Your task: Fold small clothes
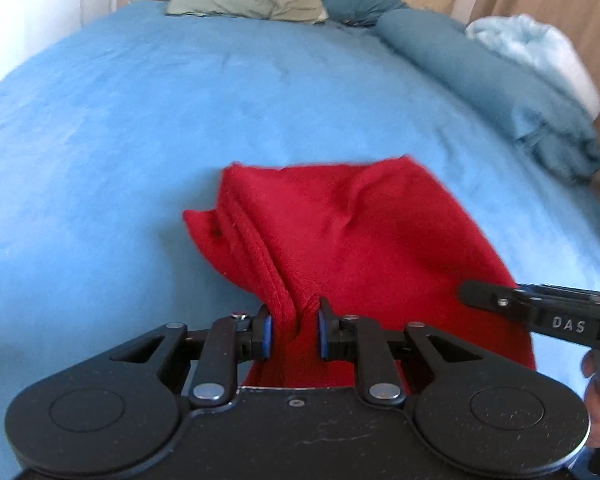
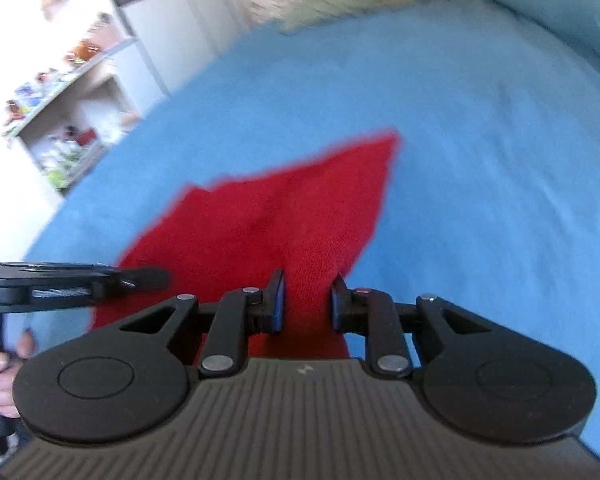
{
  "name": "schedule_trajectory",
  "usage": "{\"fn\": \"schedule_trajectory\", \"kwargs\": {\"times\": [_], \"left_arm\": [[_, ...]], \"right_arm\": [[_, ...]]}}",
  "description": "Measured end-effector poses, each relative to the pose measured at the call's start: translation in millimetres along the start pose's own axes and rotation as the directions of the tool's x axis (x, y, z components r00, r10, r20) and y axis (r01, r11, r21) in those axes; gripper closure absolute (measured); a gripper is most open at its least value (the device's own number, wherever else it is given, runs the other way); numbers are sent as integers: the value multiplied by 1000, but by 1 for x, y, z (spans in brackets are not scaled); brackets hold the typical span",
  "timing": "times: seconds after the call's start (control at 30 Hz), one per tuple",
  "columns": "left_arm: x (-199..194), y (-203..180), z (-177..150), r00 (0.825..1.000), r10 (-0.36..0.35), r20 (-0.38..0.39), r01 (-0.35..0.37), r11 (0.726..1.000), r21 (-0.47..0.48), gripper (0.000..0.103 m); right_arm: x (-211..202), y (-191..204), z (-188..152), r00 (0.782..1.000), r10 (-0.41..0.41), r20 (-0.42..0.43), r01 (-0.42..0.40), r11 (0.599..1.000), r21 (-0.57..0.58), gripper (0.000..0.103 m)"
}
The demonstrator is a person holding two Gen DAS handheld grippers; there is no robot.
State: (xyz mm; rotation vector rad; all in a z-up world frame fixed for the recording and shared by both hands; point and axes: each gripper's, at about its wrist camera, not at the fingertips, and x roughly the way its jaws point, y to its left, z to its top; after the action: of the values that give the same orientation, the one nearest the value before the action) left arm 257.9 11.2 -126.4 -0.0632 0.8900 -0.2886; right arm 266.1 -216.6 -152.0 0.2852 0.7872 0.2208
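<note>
Red knit cloth [image 1: 352,232], fuzzy, ribbed edge, lies on blue fleece bed cover [image 1: 120,120], near edge lifted. Left tongs [image 1: 294,332] pinch bunched fold at 6 o'clock. Right tongs [image 2: 308,306] pinch other near corner; cloth runs to point at 12 o'clock. "DAS" readable on right tongs body at 3 o'clock in left view. Teal rolled blanket [image 1: 480,76] at 2 o'clock.

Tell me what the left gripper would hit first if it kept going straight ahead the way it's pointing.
Probably just more of the red cloth already between the left gripper's jaws, stretching ahead of it. Beyond that lies the blue bedspread. Depth is hard to judge in this fisheye view.
</note>
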Motion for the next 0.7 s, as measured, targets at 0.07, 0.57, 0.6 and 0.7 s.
{"fn": "schedule_trajectory", "kwargs": {"times": [0.07, 0.57, 0.6, 0.7], "left_arm": [[-1, 5, -5, 1000, -6, -1, 6, 1000, -31, 78], [-30, 8, -28, 986, 160, 41, -161, 987, 17, 26], [-27, 12, -32, 986, 163, 28, -163, 987, 7, 26], [-19, 18, -41, 986, 164, 10, -164, 986, -9, 24]], "right_arm": [[3, -10, -7, 1000, 22, 11, -22, 998, 54, 64], [-35, 0, -18, 995, -102, 10, 103, 989, -111, 6], [-34, -4, -22, 994, -114, 1, 113, 988, -101, 6], [-27, -18, -34, 993, -115, -15, 114, 991, -64, 6]]}}
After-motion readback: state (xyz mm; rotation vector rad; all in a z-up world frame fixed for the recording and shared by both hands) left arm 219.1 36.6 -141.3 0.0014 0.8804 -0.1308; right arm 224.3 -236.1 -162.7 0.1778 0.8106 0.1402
